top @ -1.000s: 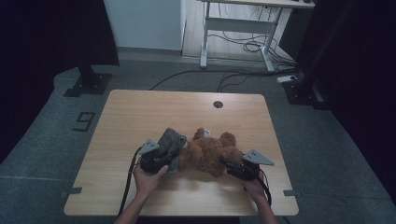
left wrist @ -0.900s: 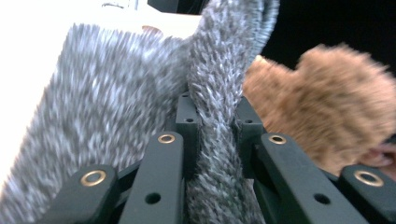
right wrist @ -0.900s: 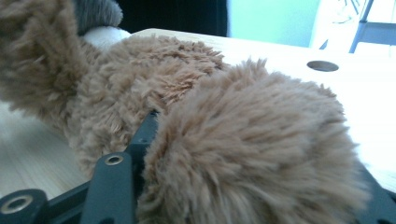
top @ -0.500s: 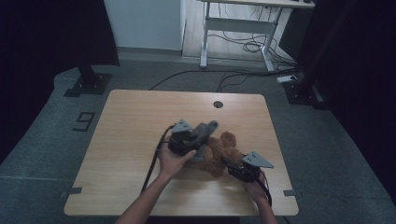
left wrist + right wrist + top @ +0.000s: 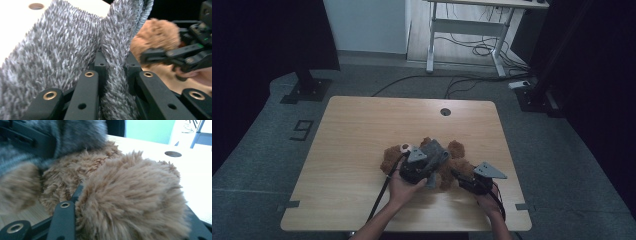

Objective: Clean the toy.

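A brown teddy bear (image 5: 388,160) lies on the wooden table (image 5: 362,125) near its front edge. Over the bear's middle hangs a grey fuzzy cloth (image 5: 435,152). My left gripper (image 5: 435,166) is shut on a fold of that cloth (image 5: 62,50), which is pinched between its jaws (image 5: 115,62). From the right, my right gripper (image 5: 460,176) has its jaws around a brown furry limb (image 5: 132,195) of the bear. Those jaws have just been closing, and the fur bulges between them (image 5: 132,203). The right jaw's tip is hidden by fur.
A round cable hole (image 5: 445,111) sits near the table's far edge. Behind the table stand a white desk frame (image 5: 467,25) and loose cables (image 5: 472,50) on the floor. A black stand (image 5: 307,87) is at the far left.
My left hand has carried the grey cloth to the right, from the bear's left side to over its middle. The right hand has stayed in place on the bear's limb.
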Available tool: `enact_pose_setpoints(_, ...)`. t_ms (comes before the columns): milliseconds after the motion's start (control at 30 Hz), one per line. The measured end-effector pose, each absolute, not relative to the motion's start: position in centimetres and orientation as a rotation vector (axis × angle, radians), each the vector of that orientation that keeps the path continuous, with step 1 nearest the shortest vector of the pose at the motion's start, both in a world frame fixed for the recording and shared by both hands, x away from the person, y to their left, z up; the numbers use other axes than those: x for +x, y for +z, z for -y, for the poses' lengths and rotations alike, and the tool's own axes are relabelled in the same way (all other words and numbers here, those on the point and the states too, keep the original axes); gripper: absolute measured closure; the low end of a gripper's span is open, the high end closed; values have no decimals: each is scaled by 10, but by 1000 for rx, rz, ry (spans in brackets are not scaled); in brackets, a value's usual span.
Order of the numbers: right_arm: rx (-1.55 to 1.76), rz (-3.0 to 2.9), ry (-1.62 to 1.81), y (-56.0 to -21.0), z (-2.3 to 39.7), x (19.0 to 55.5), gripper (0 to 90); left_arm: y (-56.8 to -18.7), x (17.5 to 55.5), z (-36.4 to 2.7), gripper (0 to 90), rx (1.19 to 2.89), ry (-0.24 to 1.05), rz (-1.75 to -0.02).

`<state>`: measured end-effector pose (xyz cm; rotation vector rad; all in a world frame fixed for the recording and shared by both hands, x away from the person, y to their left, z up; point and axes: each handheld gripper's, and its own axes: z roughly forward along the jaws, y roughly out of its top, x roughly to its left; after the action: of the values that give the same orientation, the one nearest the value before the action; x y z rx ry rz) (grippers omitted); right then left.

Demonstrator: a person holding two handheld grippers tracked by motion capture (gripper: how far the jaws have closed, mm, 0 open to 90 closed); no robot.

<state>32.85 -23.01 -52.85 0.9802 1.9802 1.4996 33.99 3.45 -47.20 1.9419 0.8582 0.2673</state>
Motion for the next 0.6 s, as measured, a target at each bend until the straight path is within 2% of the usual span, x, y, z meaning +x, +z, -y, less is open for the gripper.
enact_pose_setpoints(167, 971, -1989, 1509, -530, 234, 329, 487, -471, 343, -68, 768, 1938, 332, -937)
enact_pose_setpoints(600, 969, -2007, 1524, -533, 237, 331, 487, -463, 347, -139, 764, 1831, 354, -1044)
